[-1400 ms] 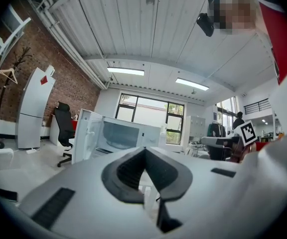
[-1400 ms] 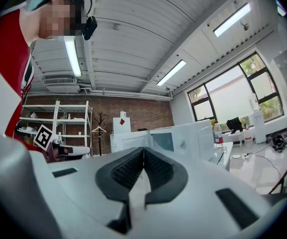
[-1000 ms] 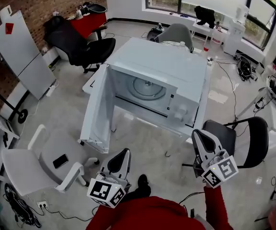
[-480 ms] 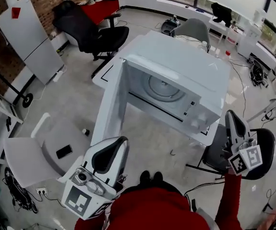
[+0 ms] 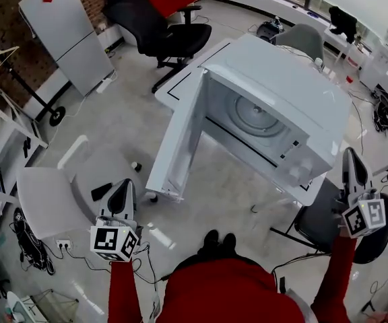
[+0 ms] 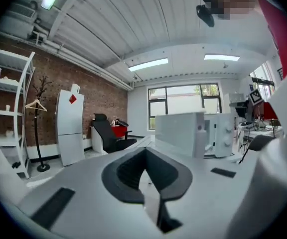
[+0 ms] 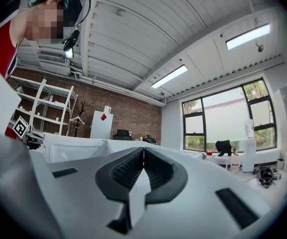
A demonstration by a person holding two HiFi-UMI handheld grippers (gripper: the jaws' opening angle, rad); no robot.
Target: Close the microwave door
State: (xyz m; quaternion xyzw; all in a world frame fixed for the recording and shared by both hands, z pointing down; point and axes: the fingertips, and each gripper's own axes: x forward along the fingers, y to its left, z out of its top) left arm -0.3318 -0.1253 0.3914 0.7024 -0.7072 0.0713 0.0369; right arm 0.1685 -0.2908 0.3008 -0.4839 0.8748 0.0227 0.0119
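The white microwave (image 5: 281, 93) stands on a low white table (image 5: 184, 76), its cavity and glass turntable (image 5: 254, 123) exposed. Its door (image 5: 180, 136) hangs wide open, swung out to the left, edge toward me. My left gripper (image 5: 122, 188) is shut and empty, low at the left and well short of the door. In the left gripper view the microwave (image 6: 206, 133) lies ahead to the right of the shut left gripper (image 6: 144, 158). My right gripper (image 5: 353, 159) is shut and empty beside the microwave's control-panel corner; the right gripper (image 7: 143, 156) points past it.
A white chair (image 5: 49, 204) with a phone (image 5: 101, 192) on it sits by my left gripper. A black chair (image 5: 315, 224) stands under my right gripper. A black office chair (image 5: 157, 25) and a grey cabinet (image 5: 66, 32) stand behind; a coat rack stands far left.
My left gripper has dropped back to the left, away from the door's lower corner. My right gripper has drifted right and up. The door stands just as open.
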